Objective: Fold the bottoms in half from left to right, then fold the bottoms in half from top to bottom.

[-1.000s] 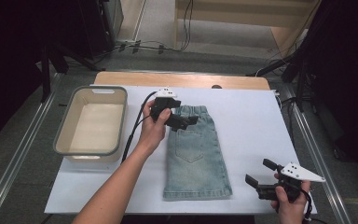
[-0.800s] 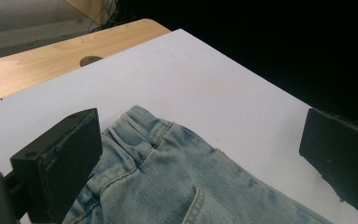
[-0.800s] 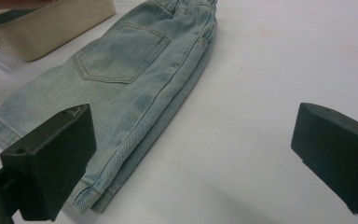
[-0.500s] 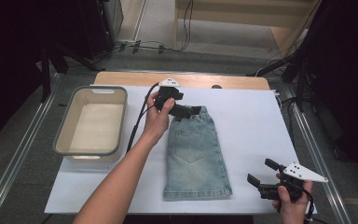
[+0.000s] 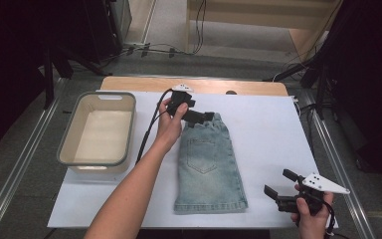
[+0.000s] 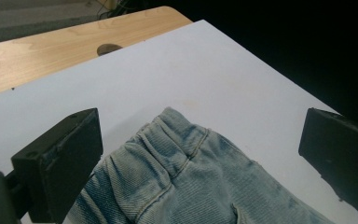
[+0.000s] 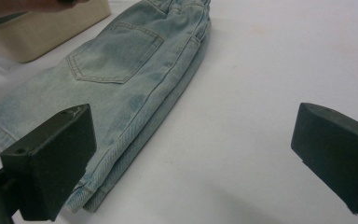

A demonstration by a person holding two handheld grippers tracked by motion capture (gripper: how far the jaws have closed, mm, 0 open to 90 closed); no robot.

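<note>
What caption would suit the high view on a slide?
Left gripper, jaws open, at the waistband of folded denim shorts; right gripper open nearby.

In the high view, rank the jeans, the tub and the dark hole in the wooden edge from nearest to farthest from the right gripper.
From the right gripper, at the near right corner:
1. Jeans: just to its left, mid-table, folded.
2. Hole: far edge, on the wooden strip beyond the jeans.
3. Tub: across the table, on the left side.
</note>
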